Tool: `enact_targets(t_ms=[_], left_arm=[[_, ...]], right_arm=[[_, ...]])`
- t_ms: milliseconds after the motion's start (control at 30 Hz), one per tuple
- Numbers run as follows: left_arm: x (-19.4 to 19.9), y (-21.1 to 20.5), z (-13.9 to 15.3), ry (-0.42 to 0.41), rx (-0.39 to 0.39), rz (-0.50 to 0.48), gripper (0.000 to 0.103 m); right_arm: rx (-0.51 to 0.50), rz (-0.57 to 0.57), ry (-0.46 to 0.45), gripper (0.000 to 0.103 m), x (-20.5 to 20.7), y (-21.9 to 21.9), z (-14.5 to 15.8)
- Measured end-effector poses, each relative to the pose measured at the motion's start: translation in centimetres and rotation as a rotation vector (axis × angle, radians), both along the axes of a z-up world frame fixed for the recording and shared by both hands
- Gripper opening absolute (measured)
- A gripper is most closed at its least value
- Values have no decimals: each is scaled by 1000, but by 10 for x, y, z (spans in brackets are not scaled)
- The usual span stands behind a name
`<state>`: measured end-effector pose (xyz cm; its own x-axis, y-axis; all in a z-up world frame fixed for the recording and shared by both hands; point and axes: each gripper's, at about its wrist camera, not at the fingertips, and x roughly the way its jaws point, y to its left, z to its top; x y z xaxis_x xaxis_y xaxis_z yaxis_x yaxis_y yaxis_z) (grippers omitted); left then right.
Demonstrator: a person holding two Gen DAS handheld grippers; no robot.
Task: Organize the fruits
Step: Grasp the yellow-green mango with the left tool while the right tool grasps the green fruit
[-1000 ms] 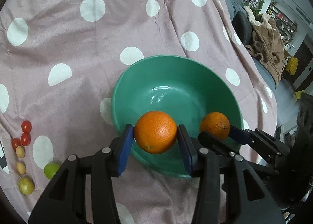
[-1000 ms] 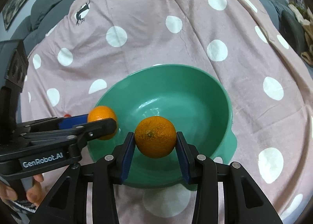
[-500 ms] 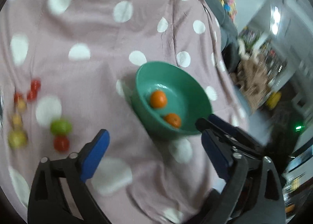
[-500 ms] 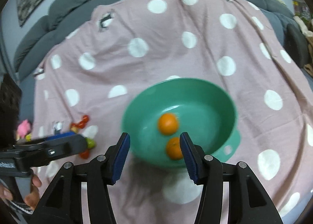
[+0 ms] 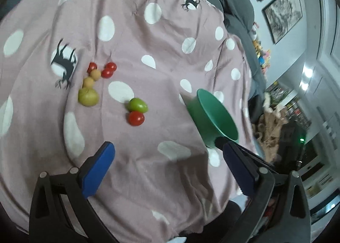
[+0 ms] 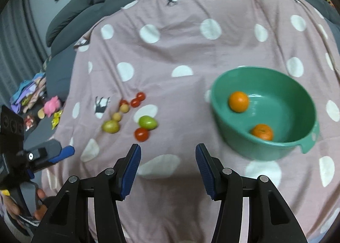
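Observation:
A green bowl [image 6: 297, 143] on the pink dotted cloth holds two oranges [image 6: 238, 101] [image 6: 262, 132]; the left wrist view shows it side-on [image 5: 209, 115]. Loose fruit lies to its left: a green tomato [image 6: 148, 122] [image 5: 137, 105], a red tomato [image 6: 141, 134] [image 5: 136, 118], a yellow-green fruit [image 6: 110, 126] [image 5: 88, 97], small tan fruits [image 5: 91, 79] and cherry tomatoes [image 6: 137, 99] [image 5: 108, 69]. My left gripper [image 5: 170, 164] is open and empty, above the cloth. My right gripper [image 6: 168, 163] is open and empty, in front of the fruit and bowl. The left gripper also shows at the right view's left edge [image 6: 51, 153].
A grey sofa back [image 6: 70, 15] runs behind the cloth. Toys and clutter [image 6: 42, 105] lie off the cloth's left edge. A beige blanket heap [image 5: 269, 128] and shelves are to the right beyond the bowl.
Both grippers opened and dropped their oranges into the bowl, then pulled back and swung left; the loose fruit now lies ahead of them.

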<state>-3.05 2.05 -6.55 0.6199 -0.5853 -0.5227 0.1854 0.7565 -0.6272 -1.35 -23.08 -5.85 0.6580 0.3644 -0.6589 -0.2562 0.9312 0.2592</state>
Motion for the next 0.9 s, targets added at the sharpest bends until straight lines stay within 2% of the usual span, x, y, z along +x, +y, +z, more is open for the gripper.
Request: enact_targets(t_ms=[67, 133, 233, 333, 500, 633, 733, 900], left_arm=[[1, 9, -7, 53, -55, -7, 102], [3, 13, -11, 97, -31, -8, 102], [5, 17, -14, 121, 79, 11, 102], [4, 19, -20, 108, 161, 34, 102], [9, 20, -30, 97, 257, 21, 102], [17, 18, -29, 56, 326, 5, 101], [31, 22, -27, 30, 365, -14, 90], [64, 23, -26, -9, 507, -44, 71]], right_arm=[[3, 25, 11, 54, 0, 11, -2], [5, 53, 22, 54, 0, 20, -3], [6, 78, 45, 54, 2, 30, -7], [-6, 85, 65, 54, 7, 35, -12], [-10, 98, 105, 54, 17, 41, -22], [-14, 114, 128, 54, 28, 47, -30], [-12, 117, 136, 54, 37, 51, -33], [-21, 123, 130, 54, 58, 55, -34]])
